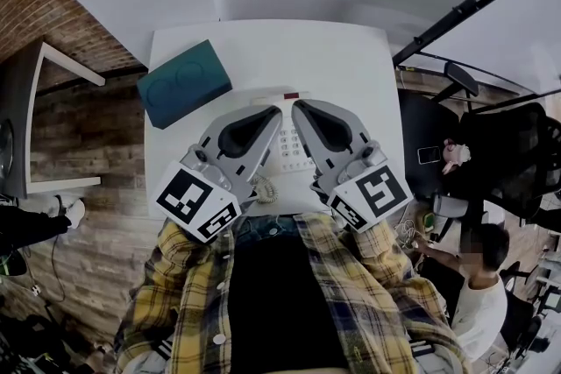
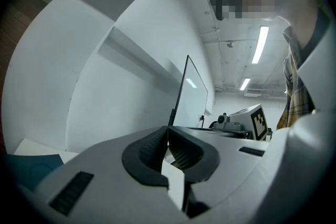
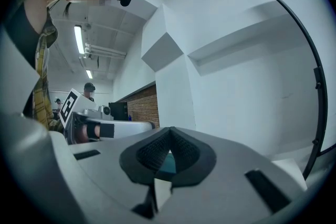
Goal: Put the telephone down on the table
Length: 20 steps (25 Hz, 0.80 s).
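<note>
Two grippers, the left gripper [image 1: 279, 111] and right gripper [image 1: 296, 106], slant inward in the head view, tips nearly meeting over the one telephone [image 1: 294, 146] on the table [image 1: 342, 57], near one teal case [image 1: 182, 81]. The left gripper view shows jaws pressed together on nothing; the right gripper view shows the same.

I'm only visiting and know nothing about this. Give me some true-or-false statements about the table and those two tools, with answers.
1. The telephone lies on the white table. True.
2. The left tool is gripping the telephone. False: its jaws are closed on nothing.
3. A teal box sits toward the table's far left corner. True.
4. The right tool is wide open. False: it is shut and empty.
5. The teal box rests on top of the telephone. False: they lie apart.
</note>
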Each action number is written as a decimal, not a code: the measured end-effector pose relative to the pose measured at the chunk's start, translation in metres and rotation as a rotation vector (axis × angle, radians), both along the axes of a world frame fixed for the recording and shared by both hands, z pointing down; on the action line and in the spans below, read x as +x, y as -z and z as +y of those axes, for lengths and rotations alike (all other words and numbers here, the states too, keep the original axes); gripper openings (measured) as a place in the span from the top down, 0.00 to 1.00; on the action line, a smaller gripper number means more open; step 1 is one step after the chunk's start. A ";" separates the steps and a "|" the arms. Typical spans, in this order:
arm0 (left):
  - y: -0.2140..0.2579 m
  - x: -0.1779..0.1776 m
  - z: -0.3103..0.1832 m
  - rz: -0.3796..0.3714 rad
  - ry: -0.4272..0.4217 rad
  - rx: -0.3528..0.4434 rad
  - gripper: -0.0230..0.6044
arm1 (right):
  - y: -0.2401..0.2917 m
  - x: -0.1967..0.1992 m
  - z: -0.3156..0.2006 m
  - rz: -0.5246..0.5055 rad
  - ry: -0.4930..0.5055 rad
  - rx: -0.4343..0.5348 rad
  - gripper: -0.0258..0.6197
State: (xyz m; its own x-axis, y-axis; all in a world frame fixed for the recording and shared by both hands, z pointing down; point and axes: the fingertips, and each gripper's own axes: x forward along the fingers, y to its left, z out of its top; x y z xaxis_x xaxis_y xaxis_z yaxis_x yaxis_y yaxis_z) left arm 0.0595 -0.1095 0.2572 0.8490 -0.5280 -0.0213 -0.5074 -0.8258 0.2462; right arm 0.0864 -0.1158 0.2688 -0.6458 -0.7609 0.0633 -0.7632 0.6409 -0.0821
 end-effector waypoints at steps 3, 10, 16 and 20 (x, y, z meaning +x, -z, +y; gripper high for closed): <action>0.000 0.001 -0.001 0.000 0.001 -0.001 0.93 | 0.000 0.001 -0.001 0.002 0.000 -0.001 0.92; -0.001 0.003 -0.001 -0.003 0.007 -0.001 0.93 | -0.002 0.003 -0.001 0.020 0.003 0.002 0.92; -0.003 0.002 -0.002 -0.002 0.006 -0.003 0.93 | -0.005 0.002 -0.002 0.023 0.002 -0.005 0.92; -0.003 0.002 -0.002 -0.002 0.007 -0.002 0.93 | -0.005 0.002 -0.002 0.023 0.002 -0.006 0.92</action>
State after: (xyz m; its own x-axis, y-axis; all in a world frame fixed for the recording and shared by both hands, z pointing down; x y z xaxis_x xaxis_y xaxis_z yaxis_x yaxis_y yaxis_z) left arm 0.0613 -0.1113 0.2599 0.8451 -0.5343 -0.0187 -0.5139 -0.8214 0.2472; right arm 0.0888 -0.1179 0.2743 -0.6458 -0.7590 0.0830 -0.7635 0.6422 -0.0684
